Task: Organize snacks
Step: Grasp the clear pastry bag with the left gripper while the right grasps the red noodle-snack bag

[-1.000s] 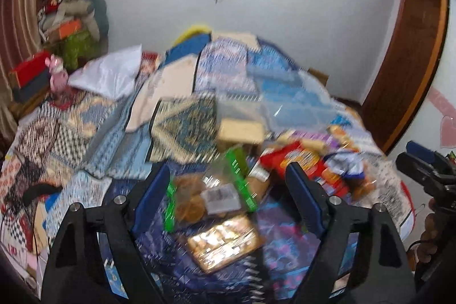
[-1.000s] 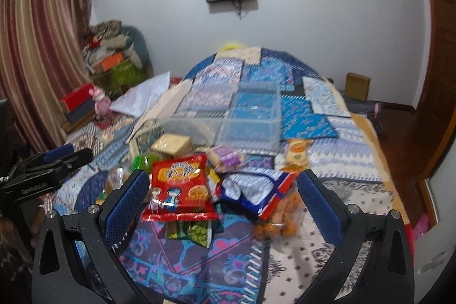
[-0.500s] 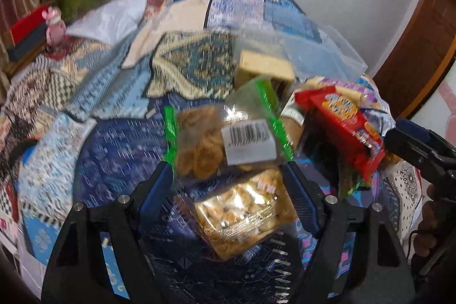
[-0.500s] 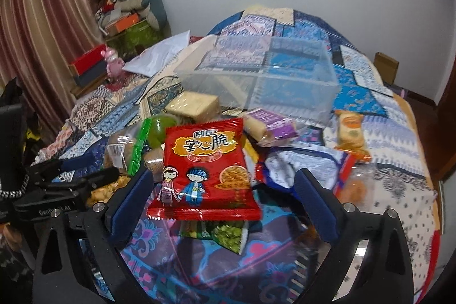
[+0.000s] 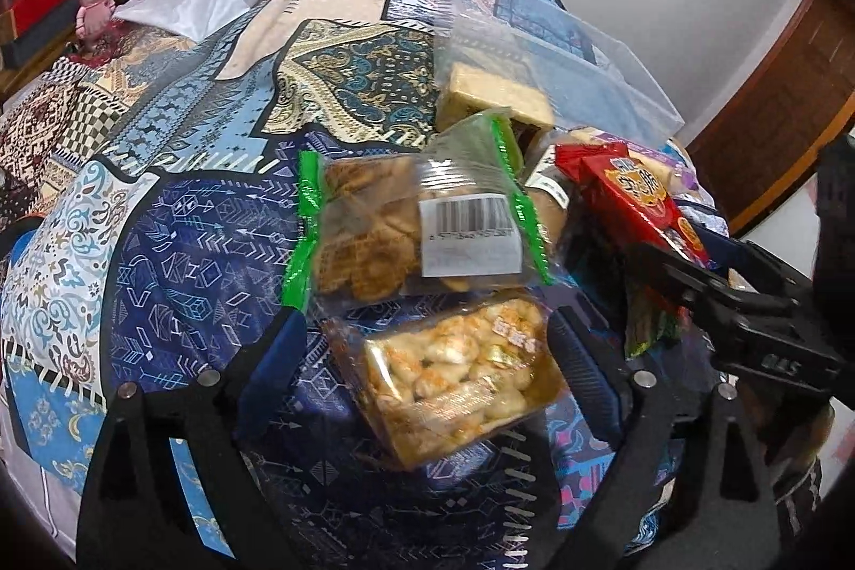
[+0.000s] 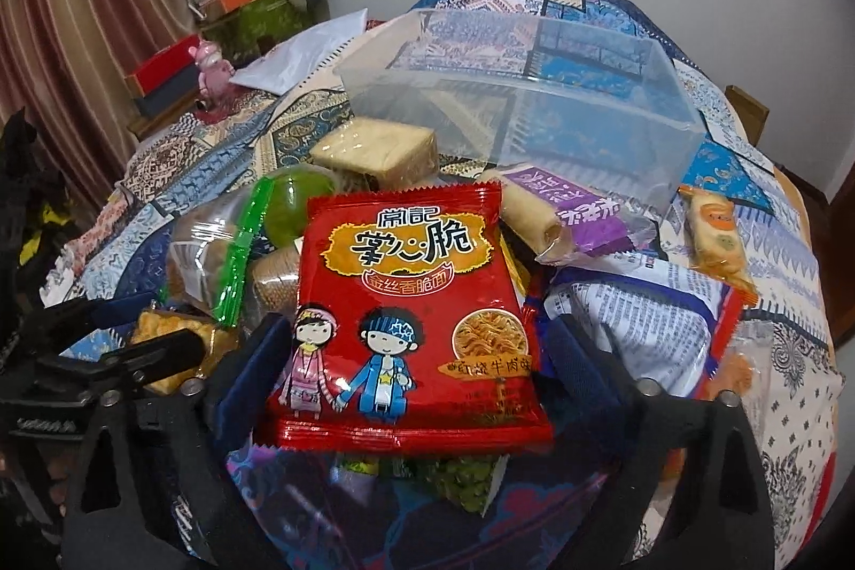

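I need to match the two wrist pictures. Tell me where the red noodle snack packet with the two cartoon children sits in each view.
Left wrist view: the red snack packet lies at the right, seen edge-on, just beyond the right gripper.
Right wrist view: the same packet fills the centre, between the two fingers.
Shared landmark: the clear plastic bin behind the snack pile.

I count one clear tub [image 6: 513, 110] beyond my right jaws and ten snack packs in the heap: one red noodle bag [image 6: 411, 319] between my right jaws, one golden pack [image 5: 454, 372] between my left jaws, one green-edged bag [image 5: 417, 223] just past them, one purple pack [image 6: 572, 217], one pale cracker block [image 6: 374, 150], one white printed bag [image 6: 636, 319], four smaller ones
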Motion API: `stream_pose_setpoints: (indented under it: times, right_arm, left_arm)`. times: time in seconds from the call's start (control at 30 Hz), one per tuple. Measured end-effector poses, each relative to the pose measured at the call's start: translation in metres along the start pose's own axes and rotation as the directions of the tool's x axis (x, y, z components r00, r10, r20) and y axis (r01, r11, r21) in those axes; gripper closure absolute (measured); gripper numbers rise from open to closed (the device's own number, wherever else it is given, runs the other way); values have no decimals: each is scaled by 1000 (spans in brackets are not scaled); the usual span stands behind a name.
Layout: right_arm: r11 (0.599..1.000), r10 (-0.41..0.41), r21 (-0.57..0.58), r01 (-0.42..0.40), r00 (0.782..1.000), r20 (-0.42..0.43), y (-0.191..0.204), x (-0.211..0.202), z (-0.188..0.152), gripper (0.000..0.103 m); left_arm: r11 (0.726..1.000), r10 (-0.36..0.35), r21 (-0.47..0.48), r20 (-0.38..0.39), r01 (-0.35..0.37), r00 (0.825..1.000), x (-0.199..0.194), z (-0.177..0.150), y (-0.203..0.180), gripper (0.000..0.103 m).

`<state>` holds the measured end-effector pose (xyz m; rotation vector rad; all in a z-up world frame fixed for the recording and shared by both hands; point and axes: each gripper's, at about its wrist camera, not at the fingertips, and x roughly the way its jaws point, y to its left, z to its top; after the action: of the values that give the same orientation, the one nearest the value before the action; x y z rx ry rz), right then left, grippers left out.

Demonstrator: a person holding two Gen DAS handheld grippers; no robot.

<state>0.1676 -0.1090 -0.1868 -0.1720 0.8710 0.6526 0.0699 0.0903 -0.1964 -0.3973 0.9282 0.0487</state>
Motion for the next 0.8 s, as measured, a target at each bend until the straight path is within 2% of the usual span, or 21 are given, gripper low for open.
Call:
stream_pose_setpoints:
  times: [0.1, 0.13, 0.3, 0.33, 0.37, 0.47, 0.67, 0.8]
  right_arm:
    - [1000, -2, -6, 2, 1000, -4, 1, 3, 0, 16]
    - [1000, -6, -14, 6, 1000, 0, 2, 2, 0, 22]
    - [1000, -13, -24, 13, 1000, 9, 4, 2, 0, 28]
    - [1000, -12, -25, 12, 1000, 11, 5, 1, 0, 30]
    - [1000, -11, -25, 11, 1000, 14, 5, 0, 1, 31]
    - [1000, -11, -26, 11, 1000, 25, 5, -3, 2, 32]
    - [1000, -7, -18, 7, 998, 55, 4, -17, 1, 33]
    - [1000, -13, -10, 14, 996, 92, 3, -32, 2, 33]
  left_arm:
    - [999, 12, 35, -11, -11, 1000, 3, -2, -8, 9]
    - [999, 15, 43, -17, -15, 1000, 5, -3, -9, 9]
    - [999, 11, 33, -30, -10, 999, 12, -4, -10, 9]
    - [999, 11, 38, -28, -10, 1000, 12, -4, -10, 12]
    - [999, 11, 47, -26, -9, 1000, 12, -4, -12, 17]
    - [996, 25, 81, -14, -24, 1000, 10, -6, -17, 23]
    - [992, 49, 119, 17, -51, 999, -3, -9, -26, 26]
    - [988, 53, 143, 68, -62, 996, -23, -8, -34, 26]
